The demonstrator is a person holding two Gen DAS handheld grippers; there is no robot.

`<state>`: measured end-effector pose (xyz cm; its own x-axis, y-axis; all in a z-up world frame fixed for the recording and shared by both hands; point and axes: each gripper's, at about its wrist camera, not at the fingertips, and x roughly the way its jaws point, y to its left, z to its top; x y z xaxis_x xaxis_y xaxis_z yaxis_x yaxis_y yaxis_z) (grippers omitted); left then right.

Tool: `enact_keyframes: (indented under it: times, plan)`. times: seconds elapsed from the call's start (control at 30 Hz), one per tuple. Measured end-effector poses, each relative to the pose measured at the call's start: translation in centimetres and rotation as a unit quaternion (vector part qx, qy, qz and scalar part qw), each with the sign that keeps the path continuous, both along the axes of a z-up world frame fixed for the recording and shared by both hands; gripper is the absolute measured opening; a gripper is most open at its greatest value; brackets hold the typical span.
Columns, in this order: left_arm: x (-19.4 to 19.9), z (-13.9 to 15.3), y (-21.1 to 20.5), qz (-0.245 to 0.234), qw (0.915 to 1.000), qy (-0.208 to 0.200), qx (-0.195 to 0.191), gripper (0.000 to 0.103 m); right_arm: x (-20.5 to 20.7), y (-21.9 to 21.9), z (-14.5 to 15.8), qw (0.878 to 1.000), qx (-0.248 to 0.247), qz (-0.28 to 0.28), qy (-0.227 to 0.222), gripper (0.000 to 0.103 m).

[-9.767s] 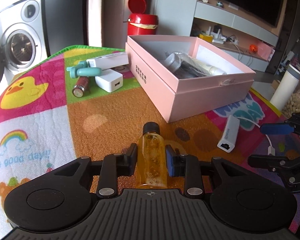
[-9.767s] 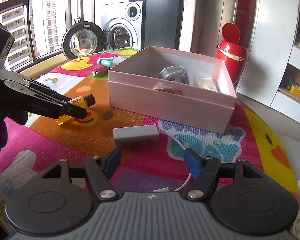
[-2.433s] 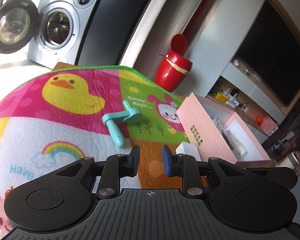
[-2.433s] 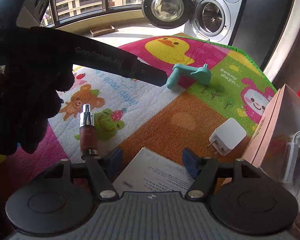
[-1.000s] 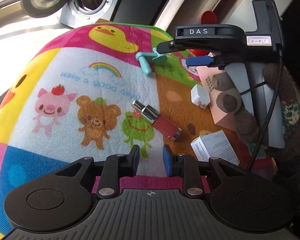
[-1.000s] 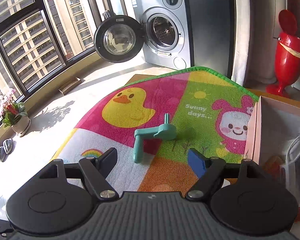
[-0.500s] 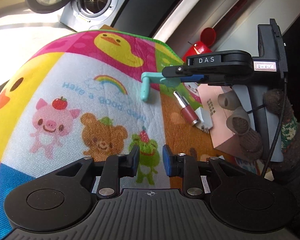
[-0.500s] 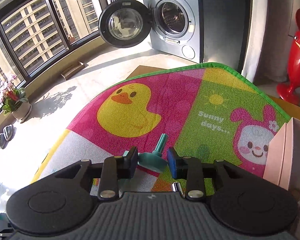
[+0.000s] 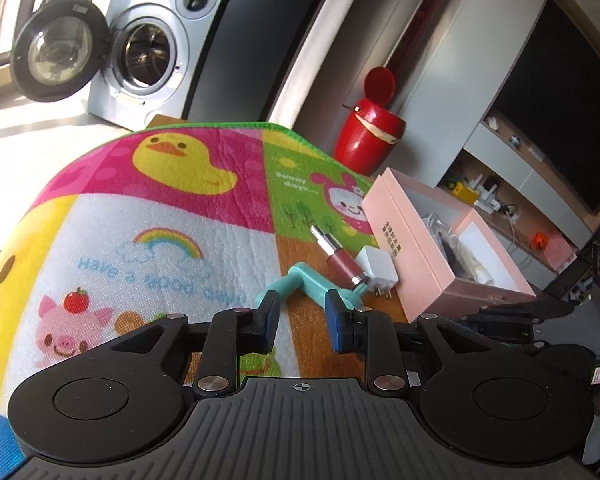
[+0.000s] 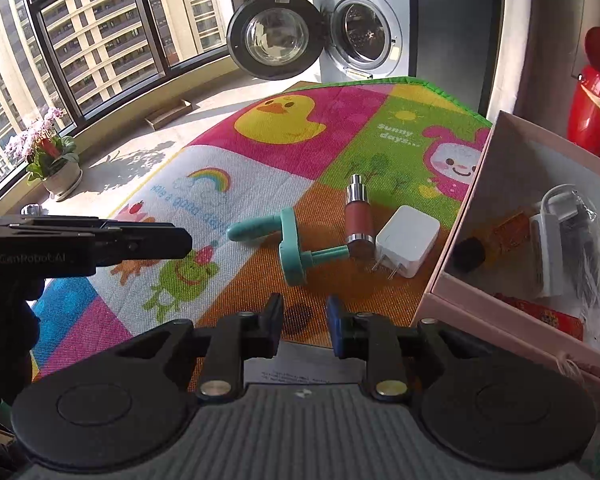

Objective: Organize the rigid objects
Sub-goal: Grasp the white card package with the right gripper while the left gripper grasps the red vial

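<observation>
A teal crank-shaped tool lies on the play mat, also in the left wrist view. Beside it lie a red spray bottle and a white charger plug, next to the open pink box. The box holds an amber bottle, cables and packets. My left gripper is nearly shut and empty, just short of the teal tool. My right gripper is nearly shut and empty, above a white carton.
A washing machine with its door open stands beyond the mat's far edge. A red bin stands behind the box. A flower pot sits by the window. The left gripper's body reaches in from the left.
The right gripper has set the teal tool down by the red bottle and charger and drawn back. The left gripper has swung toward the teal tool.
</observation>
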<state>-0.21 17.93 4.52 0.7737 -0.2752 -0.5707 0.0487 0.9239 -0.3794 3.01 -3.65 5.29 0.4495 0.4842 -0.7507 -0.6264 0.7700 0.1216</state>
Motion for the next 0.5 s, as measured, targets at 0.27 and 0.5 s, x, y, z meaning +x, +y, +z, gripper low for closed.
enact_keyframes:
  times: [0.27,0.5]
  plan:
    - [10.7,-0.7,-3.0,0.001,0.9949,0.092,-0.041,0.028,-6.0,-5.2,0.0,0.994,-0.006,-0.06,-0.092,0.06]
    - [13.6,-2.9,-6.1,0.009,0.9925,0.122,0.01,0.03,-8.3,-8.4,-0.1,0.992,0.02,-0.066,-0.11,0.069]
